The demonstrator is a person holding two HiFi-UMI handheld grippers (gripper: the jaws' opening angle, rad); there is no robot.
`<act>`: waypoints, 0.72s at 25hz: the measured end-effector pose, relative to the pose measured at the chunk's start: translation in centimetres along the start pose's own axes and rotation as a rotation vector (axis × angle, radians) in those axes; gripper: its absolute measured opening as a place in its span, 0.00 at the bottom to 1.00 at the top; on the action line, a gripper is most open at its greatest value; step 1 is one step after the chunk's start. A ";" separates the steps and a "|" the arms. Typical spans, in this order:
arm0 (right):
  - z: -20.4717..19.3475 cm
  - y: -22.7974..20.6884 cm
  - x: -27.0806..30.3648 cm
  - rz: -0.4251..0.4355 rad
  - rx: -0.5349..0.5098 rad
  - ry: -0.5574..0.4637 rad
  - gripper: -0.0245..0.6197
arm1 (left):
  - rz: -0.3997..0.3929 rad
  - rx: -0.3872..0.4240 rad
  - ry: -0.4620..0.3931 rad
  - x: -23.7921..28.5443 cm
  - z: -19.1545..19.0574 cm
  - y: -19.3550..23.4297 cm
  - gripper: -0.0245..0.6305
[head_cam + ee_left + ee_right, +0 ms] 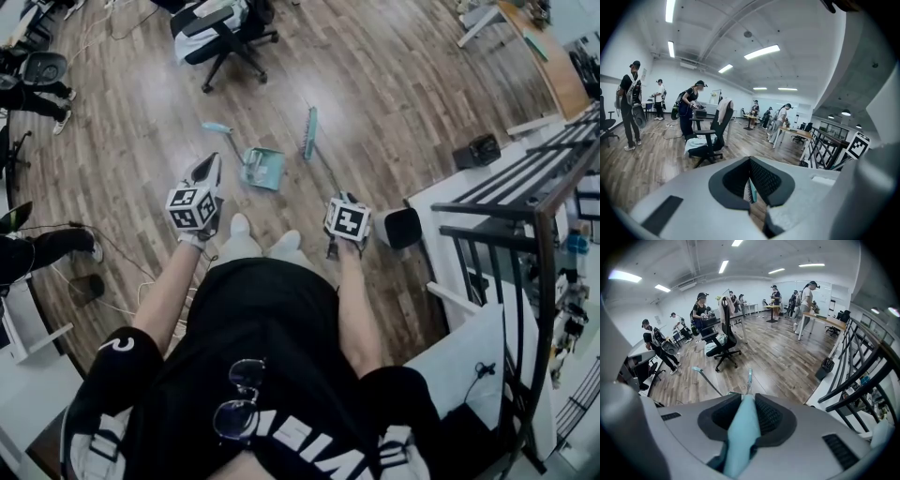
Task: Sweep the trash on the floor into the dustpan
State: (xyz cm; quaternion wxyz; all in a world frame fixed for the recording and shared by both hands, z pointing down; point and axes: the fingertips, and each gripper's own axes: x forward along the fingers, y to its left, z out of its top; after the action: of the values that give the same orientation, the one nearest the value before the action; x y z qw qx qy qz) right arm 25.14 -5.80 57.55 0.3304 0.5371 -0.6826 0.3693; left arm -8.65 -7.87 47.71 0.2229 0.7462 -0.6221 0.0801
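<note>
The right gripper [748,404] is clamped on the teal broom handle [740,437]. The left gripper [751,183] has its jaws nearly together, with only a slit between them, and seems empty. From the right fingers the broom's long axis runs straight ahead to the broom head [309,131] on the floor [394,84]. The dustpan [263,169] sits ahead between both grippers, just left of that head and nearer the left fingers. Its dustpan handle [228,139] tilts away leftward. No trash is distinguishable.

Text log | none fully legible | black shirt [272,328], 6 o'clock in head view: white block letters, upside down, cut off at frame edge
</note>
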 end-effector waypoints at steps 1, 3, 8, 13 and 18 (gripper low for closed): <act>-0.1 0.1 0.1 -0.005 -0.008 0.003 0.17 | 0.005 -0.003 0.000 -0.2 -0.1 0.3 0.04; -0.1 0.0 0.2 -0.014 -0.020 0.006 0.17 | 0.010 -0.007 0.000 -0.4 -0.5 0.6 0.04; -0.5 0.0 0.1 -0.012 -0.028 0.009 0.17 | 0.016 -0.013 0.004 -0.8 -1.3 0.8 0.04; -0.4 0.2 0.2 -0.001 -0.029 0.001 0.17 | 0.015 -0.014 0.011 -0.8 -1.6 0.7 0.04; 0.0 0.4 0.3 0.015 -0.020 -0.001 0.17 | 0.003 -0.005 0.029 -0.5 -1.7 0.1 0.04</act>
State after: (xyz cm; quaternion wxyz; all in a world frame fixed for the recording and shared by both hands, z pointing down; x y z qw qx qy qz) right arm 24.68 -5.92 57.75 0.3325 0.5289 -0.6904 0.3646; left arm -8.60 -6.74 49.03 0.2335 0.7437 -0.6199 0.0898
